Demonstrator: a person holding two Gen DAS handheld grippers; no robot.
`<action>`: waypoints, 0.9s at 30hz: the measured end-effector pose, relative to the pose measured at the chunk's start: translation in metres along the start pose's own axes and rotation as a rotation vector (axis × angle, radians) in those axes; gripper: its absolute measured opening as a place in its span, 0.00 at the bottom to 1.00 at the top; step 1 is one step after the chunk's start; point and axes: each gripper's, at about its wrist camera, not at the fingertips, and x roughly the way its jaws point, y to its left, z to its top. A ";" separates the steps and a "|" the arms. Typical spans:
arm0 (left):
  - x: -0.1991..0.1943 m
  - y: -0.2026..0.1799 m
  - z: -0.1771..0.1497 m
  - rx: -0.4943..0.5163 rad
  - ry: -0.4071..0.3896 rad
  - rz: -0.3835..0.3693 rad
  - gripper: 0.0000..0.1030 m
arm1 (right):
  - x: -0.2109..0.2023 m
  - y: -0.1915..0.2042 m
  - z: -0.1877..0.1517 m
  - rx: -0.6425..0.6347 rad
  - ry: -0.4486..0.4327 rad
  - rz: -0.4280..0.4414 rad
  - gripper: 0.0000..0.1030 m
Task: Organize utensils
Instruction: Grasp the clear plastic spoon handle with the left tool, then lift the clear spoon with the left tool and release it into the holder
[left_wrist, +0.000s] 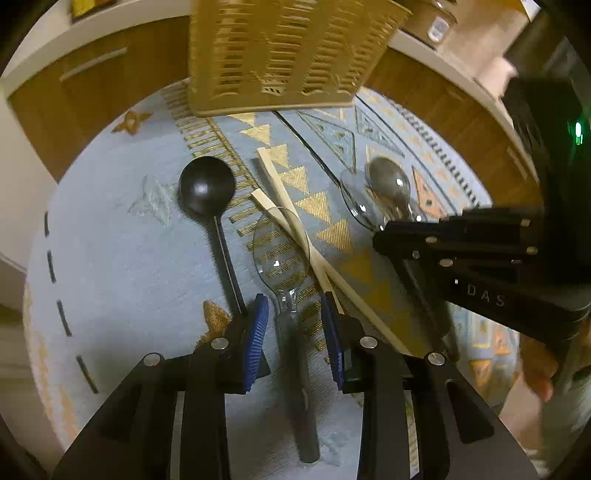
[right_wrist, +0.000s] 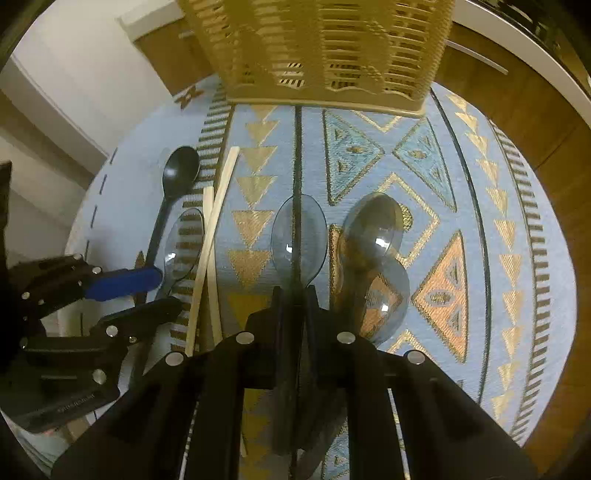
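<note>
While nothing looks sorted yet, both hands are busy; the left gripper (left_wrist: 295, 343) has its jaws spread wide with the handle of a clear spoon (left_wrist: 282, 254) lying right between them, not gripped yet; just left of those jaws sits the black ladle (left_wrist: 207, 184), and just right of them the crossed chopsticks (left_wrist: 291, 218). The right gripper (right_wrist: 295, 295) has its jaws clamped on another clear spoon's (right_wrist: 299, 236) handle, bowl sticking out ahead; two more tinted spoons (right_wrist: 373, 258) lie stacked just right of those jaws. Straight ahead of both stands the slatted basket (right_wrist: 325, 48) on the patterned cloth (right_wrist: 498, 221) over the desk; I'd guess every utensil still has to go in, so it's early days.
</note>
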 end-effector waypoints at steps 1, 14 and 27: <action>0.001 -0.003 0.001 0.016 0.009 0.013 0.27 | 0.001 0.002 0.002 -0.008 0.007 -0.007 0.10; -0.037 0.003 0.000 -0.012 -0.197 -0.001 0.10 | -0.022 0.011 -0.002 -0.017 -0.133 0.070 0.09; -0.137 -0.014 0.041 -0.014 -0.687 -0.002 0.10 | -0.136 -0.001 0.012 -0.029 -0.597 0.137 0.09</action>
